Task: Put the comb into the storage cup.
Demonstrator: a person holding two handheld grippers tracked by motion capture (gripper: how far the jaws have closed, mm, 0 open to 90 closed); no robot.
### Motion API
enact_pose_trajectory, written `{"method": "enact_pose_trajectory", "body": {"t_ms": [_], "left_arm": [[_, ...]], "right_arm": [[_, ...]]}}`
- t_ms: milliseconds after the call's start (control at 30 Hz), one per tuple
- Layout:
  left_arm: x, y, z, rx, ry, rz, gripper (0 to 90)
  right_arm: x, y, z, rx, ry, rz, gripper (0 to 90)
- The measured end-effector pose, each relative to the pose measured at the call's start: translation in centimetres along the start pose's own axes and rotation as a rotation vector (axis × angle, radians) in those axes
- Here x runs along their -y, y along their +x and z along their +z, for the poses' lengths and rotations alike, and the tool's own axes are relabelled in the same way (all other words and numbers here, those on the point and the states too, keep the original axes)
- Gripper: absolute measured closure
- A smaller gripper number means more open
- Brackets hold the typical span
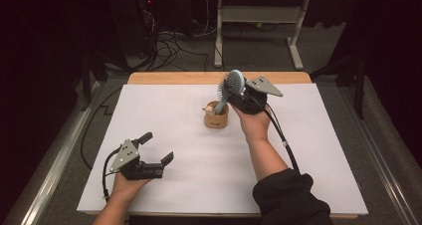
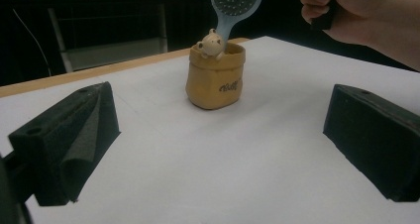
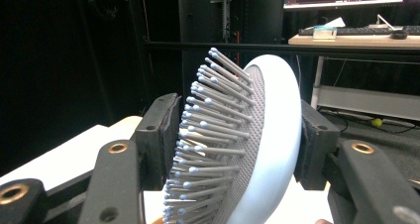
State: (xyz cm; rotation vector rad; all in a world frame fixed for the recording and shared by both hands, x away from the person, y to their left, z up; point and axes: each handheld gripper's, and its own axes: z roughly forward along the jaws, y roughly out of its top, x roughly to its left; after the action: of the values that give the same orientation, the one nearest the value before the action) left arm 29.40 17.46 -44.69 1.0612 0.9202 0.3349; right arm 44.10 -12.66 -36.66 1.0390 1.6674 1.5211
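Right gripper (image 1: 238,93) clamps brush (image 1: 234,83) head; handle down in pot (image 1: 216,119) mid-table. Left gripper (image 1: 154,148) spread, empty, near pot's left-front. Risk: sideways pull tips pot, toy (image 1: 210,107) spills.

A hairbrush (image 1: 230,88) stands handle-down in a pot (image 1: 216,118) mid-table (image 1: 308,155), beside a figurine (image 2: 211,44) at the pot's rim.

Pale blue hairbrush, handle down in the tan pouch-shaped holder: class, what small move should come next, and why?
Probably open the right tool: its jaws clamp the pale blue hairbrush by the head, while the handle already stands inside the tan pouch-shaped holder. The left tool rests open, apart.
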Motion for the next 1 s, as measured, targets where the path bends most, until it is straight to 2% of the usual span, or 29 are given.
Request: {"method": "enact_pose_trajectory", "body": {"t_ms": [1000], "left_arm": [[-0.04, -0.1, 0.0, 0.009, -0.002, -0.005, 1.7]], "right_arm": [[-0.13, -0.76, -0.3, 0.022, 0.021, 0.02, 41.3]]}}
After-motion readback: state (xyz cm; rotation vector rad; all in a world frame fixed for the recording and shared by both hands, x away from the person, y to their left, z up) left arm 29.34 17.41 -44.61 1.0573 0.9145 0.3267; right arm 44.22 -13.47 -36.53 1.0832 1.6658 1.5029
